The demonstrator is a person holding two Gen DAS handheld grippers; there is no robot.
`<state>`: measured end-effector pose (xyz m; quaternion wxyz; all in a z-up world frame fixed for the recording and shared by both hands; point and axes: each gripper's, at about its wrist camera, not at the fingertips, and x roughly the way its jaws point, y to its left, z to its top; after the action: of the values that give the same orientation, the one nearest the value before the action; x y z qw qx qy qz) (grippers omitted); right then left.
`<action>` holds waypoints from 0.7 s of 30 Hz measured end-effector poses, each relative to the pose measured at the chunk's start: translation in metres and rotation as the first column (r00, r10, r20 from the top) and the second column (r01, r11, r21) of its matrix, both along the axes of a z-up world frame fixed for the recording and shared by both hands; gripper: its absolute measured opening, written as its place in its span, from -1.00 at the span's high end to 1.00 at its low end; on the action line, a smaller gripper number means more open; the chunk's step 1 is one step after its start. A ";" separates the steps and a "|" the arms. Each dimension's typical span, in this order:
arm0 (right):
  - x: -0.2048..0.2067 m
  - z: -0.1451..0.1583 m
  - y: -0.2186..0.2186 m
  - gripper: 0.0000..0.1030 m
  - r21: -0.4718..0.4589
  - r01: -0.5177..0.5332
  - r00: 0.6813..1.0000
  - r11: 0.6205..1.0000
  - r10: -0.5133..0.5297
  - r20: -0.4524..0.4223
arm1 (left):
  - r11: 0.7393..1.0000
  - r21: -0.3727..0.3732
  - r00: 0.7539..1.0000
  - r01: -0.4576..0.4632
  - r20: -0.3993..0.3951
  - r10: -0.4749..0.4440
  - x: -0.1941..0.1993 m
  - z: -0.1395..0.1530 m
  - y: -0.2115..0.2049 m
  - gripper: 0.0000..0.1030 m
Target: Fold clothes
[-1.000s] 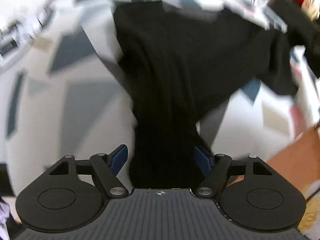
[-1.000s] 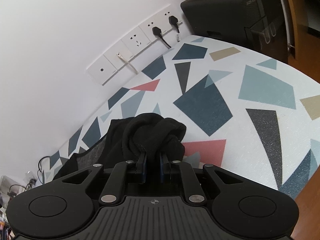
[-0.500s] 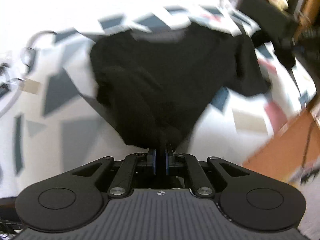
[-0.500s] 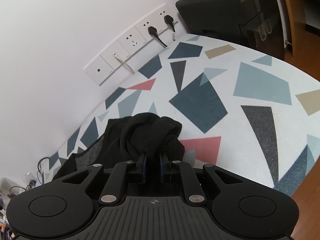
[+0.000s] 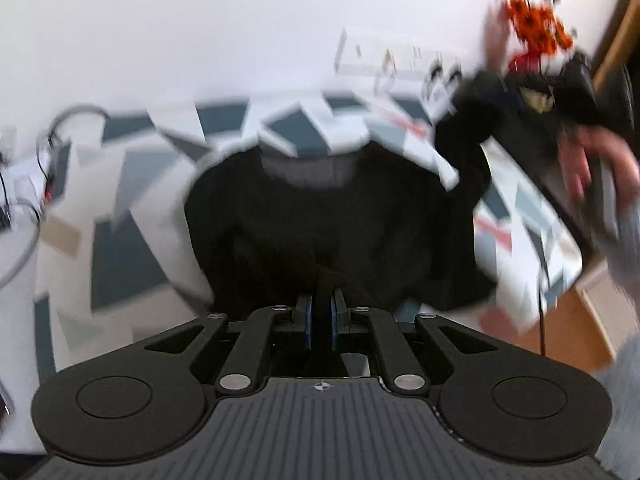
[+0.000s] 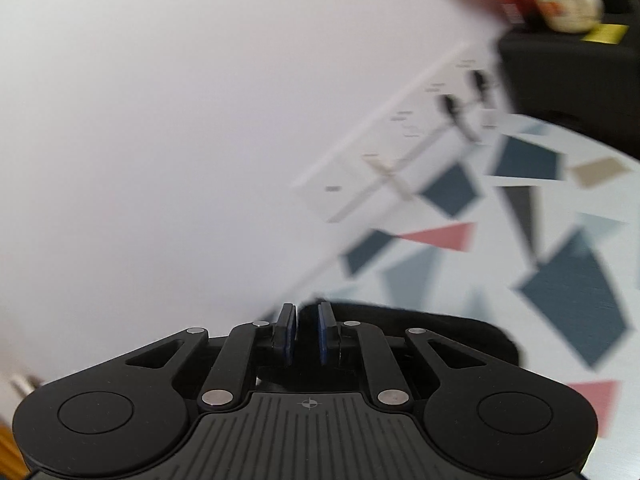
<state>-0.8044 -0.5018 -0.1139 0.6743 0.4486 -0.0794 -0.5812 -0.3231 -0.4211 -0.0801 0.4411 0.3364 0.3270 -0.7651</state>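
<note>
At nine o'clock in the left wrist view some cables (image 5: pixel 28 184) trail along the edge of the patterned surface (image 5: pixel 120 248). The black garment (image 5: pixel 320 232) lies spread across the middle of that surface, its grey-lined neckline (image 5: pixel 316 168) towards twelve o'clock by the wall and its hem at six o'clock, so its long axis runs from near to far. The left claw (image 5: pixel 320 312) is pressed together on a bunch of the hem. One sleeve (image 5: pixel 468 148) lifts towards two o'clock, up to the person's right hand (image 5: pixel 600 184). In the right wrist view the right claw (image 6: pixel 308 332) pinches a fold of the black cloth (image 6: pixel 420 328), with wall sockets (image 6: pixel 400 160) at one o'clock and a cream mug (image 6: pixel 564 4) at the top right. Everything is motion-blurred; no writing can be read.
</note>
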 end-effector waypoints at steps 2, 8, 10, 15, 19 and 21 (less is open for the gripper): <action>0.019 -0.001 -0.016 0.84 -0.007 -0.053 0.999 0.999 0.053 -0.003 | 0.998 0.069 1.000 0.003 -0.003 -0.003 -0.001 -0.018 0.012 0.83; 0.061 -0.043 -0.043 0.73 0.198 -0.195 0.977 0.961 0.207 -0.042 | 0.978 0.205 0.999 -0.034 0.038 0.026 0.007 -0.065 0.045 0.83; 0.056 -0.055 -0.034 0.56 0.232 -0.179 0.980 0.956 0.193 -0.039 | 0.975 0.209 0.997 -0.079 0.013 0.078 0.021 -0.065 0.048 0.83; 0.032 -0.082 0.001 0.42 0.313 -0.099 0.990 0.945 0.127 -0.069 | 0.964 0.203 0.976 -0.172 -0.096 0.194 0.062 -0.046 0.043 0.83; 0.017 -0.095 0.035 0.33 0.339 -0.029 0.993 0.940 0.067 -0.098 | 0.957 0.163 0.954 -0.239 -0.143 0.262 0.092 -0.024 0.033 0.83; 0.015 -0.098 0.044 0.33 0.345 -0.019 0.994 0.938 0.054 -0.094 | 0.954 0.127 0.948 -0.270 -0.139 0.287 0.095 -0.017 0.022 0.83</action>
<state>-0.7891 -0.4576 -0.2123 0.5994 0.5305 0.0662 -0.5957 -0.2284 -0.3990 -0.0967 0.4995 0.2490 0.4448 -0.7005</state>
